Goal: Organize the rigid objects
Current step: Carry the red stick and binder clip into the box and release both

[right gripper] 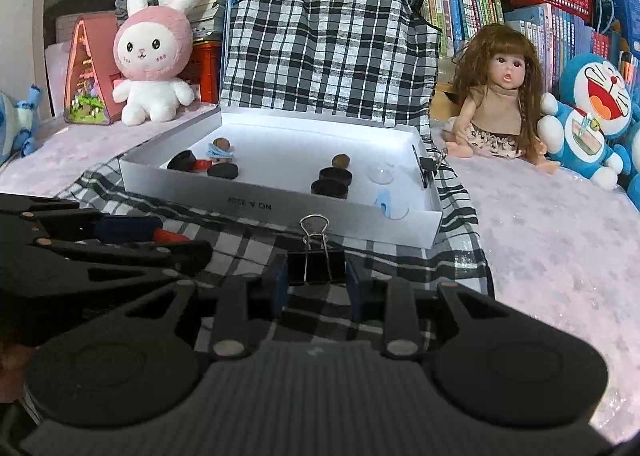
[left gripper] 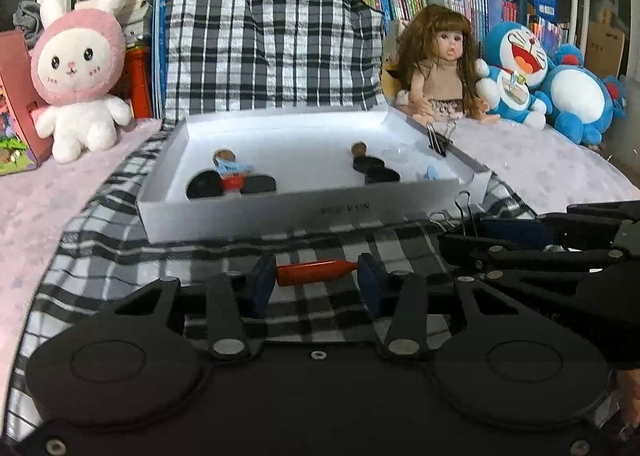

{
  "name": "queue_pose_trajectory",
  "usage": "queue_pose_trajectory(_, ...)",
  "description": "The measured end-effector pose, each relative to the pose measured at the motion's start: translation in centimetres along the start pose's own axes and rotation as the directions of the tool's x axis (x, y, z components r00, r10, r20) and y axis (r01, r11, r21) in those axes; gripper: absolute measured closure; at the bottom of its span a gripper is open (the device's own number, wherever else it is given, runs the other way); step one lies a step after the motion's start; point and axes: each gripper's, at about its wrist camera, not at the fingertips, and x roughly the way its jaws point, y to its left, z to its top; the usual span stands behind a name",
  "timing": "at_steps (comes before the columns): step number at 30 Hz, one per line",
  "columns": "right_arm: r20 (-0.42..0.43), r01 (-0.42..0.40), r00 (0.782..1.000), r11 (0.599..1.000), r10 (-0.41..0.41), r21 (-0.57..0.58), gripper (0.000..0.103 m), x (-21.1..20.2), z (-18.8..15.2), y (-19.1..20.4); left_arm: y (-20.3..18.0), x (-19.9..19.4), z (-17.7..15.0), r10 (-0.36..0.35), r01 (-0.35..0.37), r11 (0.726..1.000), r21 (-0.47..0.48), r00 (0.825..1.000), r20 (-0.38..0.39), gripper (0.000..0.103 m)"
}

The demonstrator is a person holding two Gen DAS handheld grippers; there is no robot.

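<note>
Box (right gripper: pixel 280 208): 4 black discs, 2 clips; 2 grippers each hold 1 item.

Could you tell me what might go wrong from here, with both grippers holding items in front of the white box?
1. The left gripper pinches the red peg only by its ends, so it may pivot or slip out.
2. The right gripper and its binder clip sit near the left gripper; they could collide.
3. The white box has a raised front wall; low carries might catch it.
</note>
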Motion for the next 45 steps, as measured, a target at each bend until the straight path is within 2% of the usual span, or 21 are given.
queue_pose_trajectory(17,0.022,0.009,1.000,0.999,-0.010,0.053,0.065,1.0,3.9,-0.6,3.7,0.1,5.1,0.036,-0.035,0.999,-0.039,0.999,0.027,0.060)
queue_pose_trajectory(45,-0.020,0.034,0.999,0.995,-0.032,0.093,0.065,3.2,5.2,-1.5,5.5,2.0,6.2,0.049,-0.048,0.995,-0.087,0.999,0.009,0.060)
